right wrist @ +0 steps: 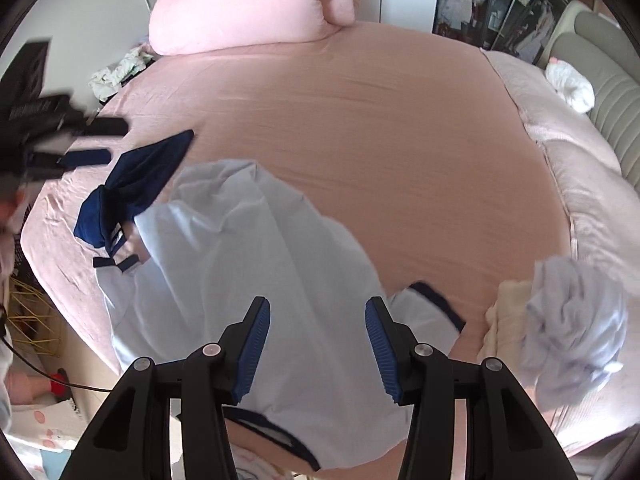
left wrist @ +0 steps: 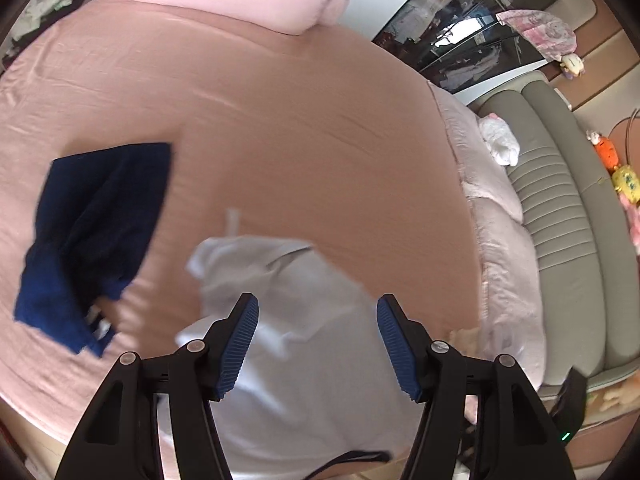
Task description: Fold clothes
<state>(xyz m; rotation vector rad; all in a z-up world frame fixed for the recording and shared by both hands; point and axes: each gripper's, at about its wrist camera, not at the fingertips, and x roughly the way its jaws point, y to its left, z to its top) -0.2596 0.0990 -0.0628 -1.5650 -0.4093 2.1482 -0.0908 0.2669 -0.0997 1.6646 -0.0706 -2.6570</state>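
Shirt: pale blue shirt [right wrist: 256, 280] with navy trim, crumpled on the pink bed [right wrist: 360, 120]
Beside it: navy garment [left wrist: 96, 232], touching
Left claw [left wrist: 318, 344]: spread, empty, above the shirt
Right claw [right wrist: 318, 348]: spread, empty

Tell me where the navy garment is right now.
The navy garment lies on the pink bed sheet, left of the white shirt in both views, touching its upper-left edge.

Shirt [right wrist: 248, 280] spread on bed [right wrist: 360, 120], near edge. Shorts [right wrist: 132, 184] just left, touching shirt. Pillow [right wrist: 248, 4] at far end. Crumpled garment [right wrist: 572, 320] right of shirt.
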